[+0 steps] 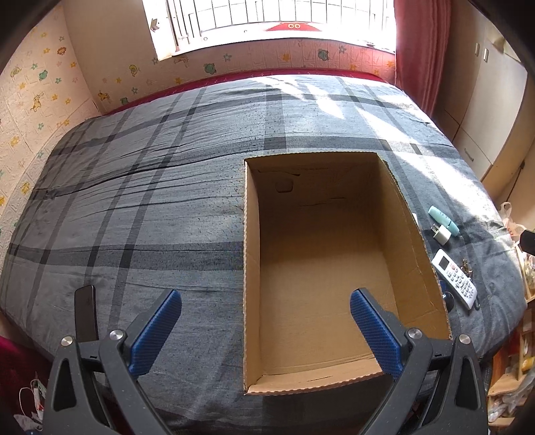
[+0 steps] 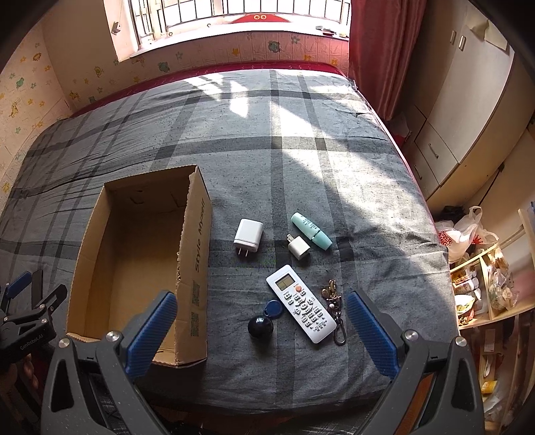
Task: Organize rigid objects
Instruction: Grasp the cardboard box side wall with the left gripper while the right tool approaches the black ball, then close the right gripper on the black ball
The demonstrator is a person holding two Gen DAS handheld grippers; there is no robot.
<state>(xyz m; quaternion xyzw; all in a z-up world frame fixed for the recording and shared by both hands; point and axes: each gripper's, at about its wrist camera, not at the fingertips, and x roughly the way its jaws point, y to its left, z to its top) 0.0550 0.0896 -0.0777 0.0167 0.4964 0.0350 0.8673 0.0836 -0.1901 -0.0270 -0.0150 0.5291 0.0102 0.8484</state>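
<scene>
Strong daylight pours in through the barred window (image 1: 267, 20) at the head of the room, blown out to white in both views. It falls in bright streaked patches across the far right part of the grey plaid bedspread (image 2: 301, 160), with soft shadow bands between. The open brown cardboard box (image 1: 321, 267) is dim inside. Fisheye bending curves the walls and the bed's edges, and dark vignetting fills the corners. Focus is sharp; the white remote control (image 2: 301, 302) shows legible buttons.
</scene>
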